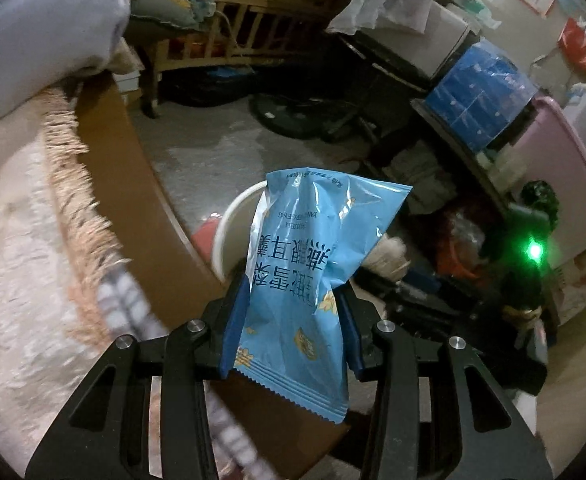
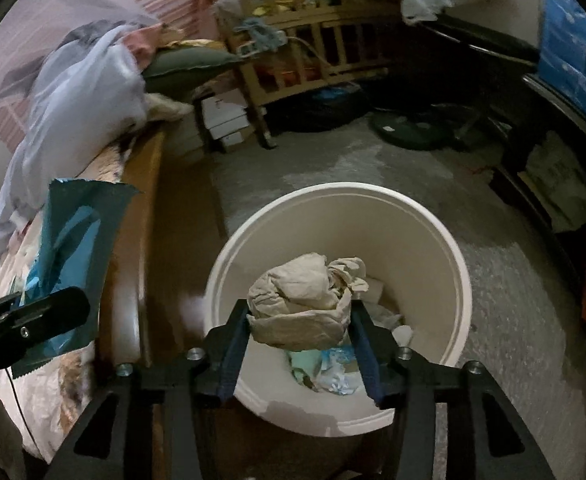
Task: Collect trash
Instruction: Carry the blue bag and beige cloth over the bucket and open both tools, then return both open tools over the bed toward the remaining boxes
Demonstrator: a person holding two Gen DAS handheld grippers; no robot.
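My left gripper is shut on a light blue snack wrapper and holds it upright above the bed's wooden edge; the same wrapper shows at the left of the right wrist view. My right gripper is shut on a crumpled beige paper wad, held directly over the open white trash bin. The bin holds several pieces of trash. In the left wrist view the bin's rim peeks out behind the wrapper.
A bed with a fringed blanket and wooden frame lies on the left. A wooden crib, boxes, a fan base, blue crates and a pink bin crowd the grey floor around.
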